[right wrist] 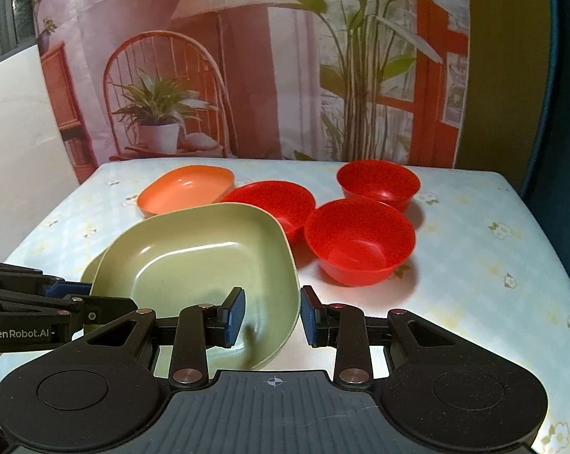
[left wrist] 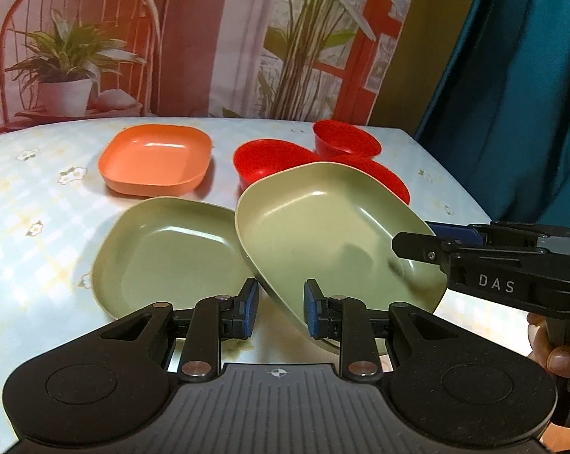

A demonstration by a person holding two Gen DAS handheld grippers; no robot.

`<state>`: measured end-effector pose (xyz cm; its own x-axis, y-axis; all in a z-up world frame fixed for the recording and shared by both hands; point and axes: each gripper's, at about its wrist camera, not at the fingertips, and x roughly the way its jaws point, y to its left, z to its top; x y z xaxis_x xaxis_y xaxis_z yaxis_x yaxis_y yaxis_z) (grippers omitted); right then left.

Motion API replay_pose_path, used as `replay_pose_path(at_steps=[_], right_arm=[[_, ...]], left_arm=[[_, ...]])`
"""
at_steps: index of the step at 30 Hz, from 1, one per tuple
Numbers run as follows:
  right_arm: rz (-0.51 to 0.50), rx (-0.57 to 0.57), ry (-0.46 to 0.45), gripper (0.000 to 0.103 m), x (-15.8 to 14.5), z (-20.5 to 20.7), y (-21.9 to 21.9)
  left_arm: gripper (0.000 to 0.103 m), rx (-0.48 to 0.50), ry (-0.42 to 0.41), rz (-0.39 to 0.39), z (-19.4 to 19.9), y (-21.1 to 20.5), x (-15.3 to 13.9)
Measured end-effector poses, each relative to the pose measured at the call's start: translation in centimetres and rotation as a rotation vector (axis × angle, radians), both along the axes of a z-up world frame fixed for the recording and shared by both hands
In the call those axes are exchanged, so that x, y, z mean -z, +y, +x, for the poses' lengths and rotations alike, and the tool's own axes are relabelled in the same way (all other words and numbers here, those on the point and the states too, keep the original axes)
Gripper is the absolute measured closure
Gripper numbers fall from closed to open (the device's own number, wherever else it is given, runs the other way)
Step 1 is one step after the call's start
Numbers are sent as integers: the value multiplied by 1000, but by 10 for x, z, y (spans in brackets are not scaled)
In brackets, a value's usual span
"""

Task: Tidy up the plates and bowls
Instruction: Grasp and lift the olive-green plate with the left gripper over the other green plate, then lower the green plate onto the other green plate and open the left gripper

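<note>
The flower-print table [left wrist: 27,204] is seen spread wide under everything. On it, the upper green plate [left wrist: 322,227] is caught tilted, its left edge lapped over the lower green plate [left wrist: 163,253], which lies flat at the near left. Behind them the orange plate [left wrist: 156,159] is set apart, toward the far left. To the right, three red bowls are grouped close together: the near red bowl [right wrist: 360,242], the middle red bowl [right wrist: 277,200] partly hidden behind the tilted plate, and the far red bowl [right wrist: 377,181].

Now the tongs. The left gripper [left wrist: 281,310] is held part-open, the near rim of the upper green plate straddled between its blue pads, nothing pinched. The right gripper [right wrist: 272,316] is likewise spread wide over that plate's near right corner, the rim taken between the fingers but not clamped. Whether either pad is touched by the rim cannot be told.
</note>
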<state>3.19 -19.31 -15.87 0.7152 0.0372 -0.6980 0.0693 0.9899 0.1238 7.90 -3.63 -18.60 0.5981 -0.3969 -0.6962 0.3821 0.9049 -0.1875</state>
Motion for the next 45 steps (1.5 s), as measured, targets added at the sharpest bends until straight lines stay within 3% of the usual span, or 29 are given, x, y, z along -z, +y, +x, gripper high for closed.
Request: replay_pose_path(at_steps=[13, 28, 37, 45], right_arm=[[19, -63, 17, 73, 0, 24, 21], [50, -164, 29, 73, -2, 70, 54], [94, -195, 93, 73, 25, 69, 75], [73, -232, 127, 73, 35, 71, 92]], left_arm=[[76, -55, -4, -7, 17, 24, -4], [76, -83, -20, 37, 68, 60, -16], [76, -48, 10, 96, 91, 66, 2], [76, -43, 31, 132, 106, 66, 16]])
